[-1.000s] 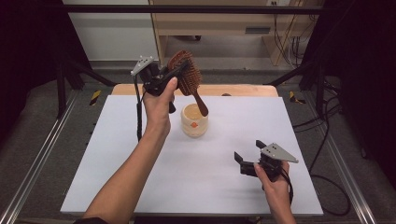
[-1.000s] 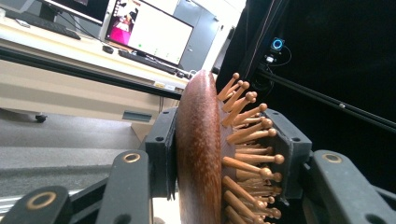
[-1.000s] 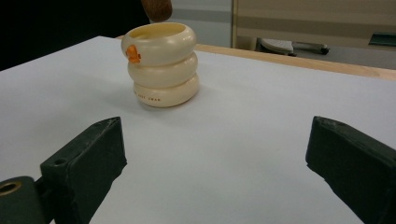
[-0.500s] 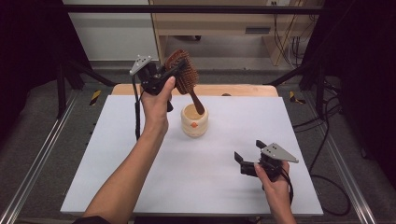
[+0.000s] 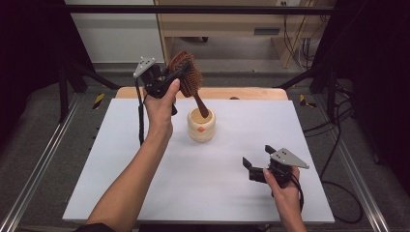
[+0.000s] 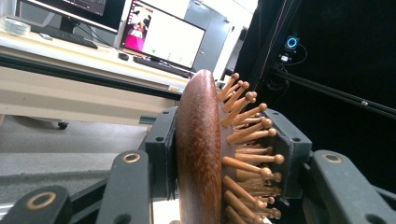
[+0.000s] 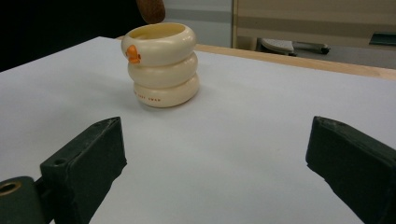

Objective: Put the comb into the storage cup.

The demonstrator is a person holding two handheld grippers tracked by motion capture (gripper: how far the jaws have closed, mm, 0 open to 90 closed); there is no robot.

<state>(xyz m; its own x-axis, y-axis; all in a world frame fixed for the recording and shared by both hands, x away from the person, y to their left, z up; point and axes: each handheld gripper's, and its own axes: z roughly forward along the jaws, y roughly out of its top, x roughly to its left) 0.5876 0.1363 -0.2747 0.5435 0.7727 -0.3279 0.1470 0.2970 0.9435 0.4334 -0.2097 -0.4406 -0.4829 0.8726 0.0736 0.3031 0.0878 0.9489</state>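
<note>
Upper left of the high view, the left claw (image 5: pixel 180 77) clamps the hairbrush (image 5: pixel 187 79) head, handle tip dipping into the cup (image 5: pixel 201 125) at centre. Tilt further and that cup topples. The right claw (image 5: pixel 258 164) gapes empty, lower right of the table (image 5: pixel 121 159).

Dark brown wooden hairbrush (image 5: pixel 186 77); cream ringed cup (image 5: pixel 201 126), orange mark; white table (image 5: pixel 145 183).
</note>
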